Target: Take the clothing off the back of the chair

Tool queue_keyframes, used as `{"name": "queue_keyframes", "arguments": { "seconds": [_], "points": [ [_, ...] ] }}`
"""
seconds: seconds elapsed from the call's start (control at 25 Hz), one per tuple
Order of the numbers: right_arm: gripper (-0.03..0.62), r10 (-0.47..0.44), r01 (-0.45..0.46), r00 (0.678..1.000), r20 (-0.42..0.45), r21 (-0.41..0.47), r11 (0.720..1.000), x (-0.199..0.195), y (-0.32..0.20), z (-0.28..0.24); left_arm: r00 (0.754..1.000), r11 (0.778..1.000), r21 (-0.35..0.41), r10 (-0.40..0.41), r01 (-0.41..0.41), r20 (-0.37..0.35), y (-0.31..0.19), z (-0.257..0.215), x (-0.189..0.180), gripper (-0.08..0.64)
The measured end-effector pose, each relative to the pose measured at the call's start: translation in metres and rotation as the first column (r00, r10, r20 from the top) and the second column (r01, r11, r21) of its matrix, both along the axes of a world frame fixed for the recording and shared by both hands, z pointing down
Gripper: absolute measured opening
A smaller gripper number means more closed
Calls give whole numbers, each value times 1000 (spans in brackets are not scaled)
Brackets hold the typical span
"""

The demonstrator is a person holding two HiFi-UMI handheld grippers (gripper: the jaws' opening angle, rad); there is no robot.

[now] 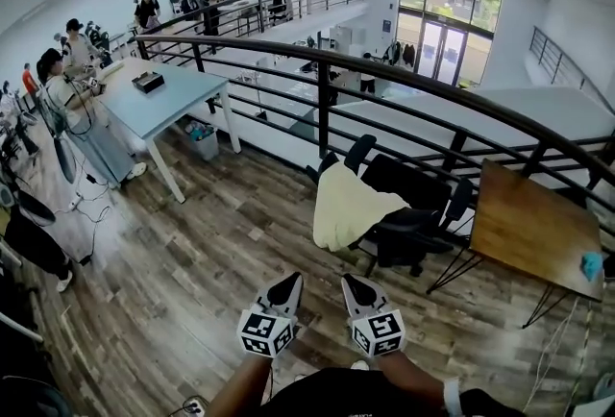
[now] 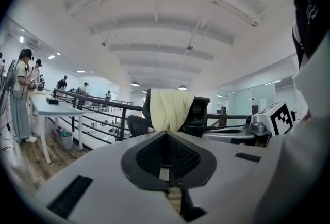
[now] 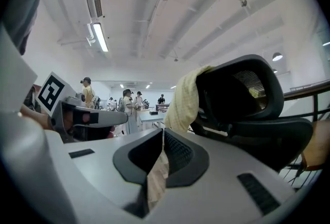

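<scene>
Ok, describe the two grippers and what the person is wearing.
Both the left gripper and right gripper are white, tapering to black ribbed pads, each carrying a cube with black-and-white square markers. The person wears a dark top.

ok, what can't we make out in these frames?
Head view: clothing is too small to tell the garment type, and it covers most of the chair back.
Both gripper views: the clothing's lower edge and the chair's base are hidden behind the jaws.
Head view: blue thing on the wooden table is too small to identify.
</scene>
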State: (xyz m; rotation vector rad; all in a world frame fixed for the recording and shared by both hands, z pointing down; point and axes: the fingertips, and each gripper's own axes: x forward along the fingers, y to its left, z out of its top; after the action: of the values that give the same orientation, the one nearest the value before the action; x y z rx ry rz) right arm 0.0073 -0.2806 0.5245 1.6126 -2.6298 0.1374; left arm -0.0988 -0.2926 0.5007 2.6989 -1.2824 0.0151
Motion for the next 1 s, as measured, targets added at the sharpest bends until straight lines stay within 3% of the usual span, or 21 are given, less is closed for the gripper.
{"name": "queue_keyframes", "arguments": {
  "seconds": [0.28, 0.72, 0.88, 1.0],
  "points": [
    [21, 26, -26, 1000, 10, 13, 1000, 27, -5, -9, 1000, 999, -51, -13, 13, -1, -14, 3, 21, 12],
    [21, 82, -85, 996, 37, 75, 994, 48, -9, -35, 999, 999, -38, 26, -27, -45, -31, -15, 45, 12],
    [21, 91, -93, 995, 27, 82, 992, 54, -12, -37, 1000, 1000, -16, 17, -17, -22, -38, -18, 48, 15],
    [21, 106, -108, 994, 30, 79, 991, 59, -15, -36, 1000, 1000, -9, 15, -15, -11, -43, -19, 49, 79]
  ]
}}
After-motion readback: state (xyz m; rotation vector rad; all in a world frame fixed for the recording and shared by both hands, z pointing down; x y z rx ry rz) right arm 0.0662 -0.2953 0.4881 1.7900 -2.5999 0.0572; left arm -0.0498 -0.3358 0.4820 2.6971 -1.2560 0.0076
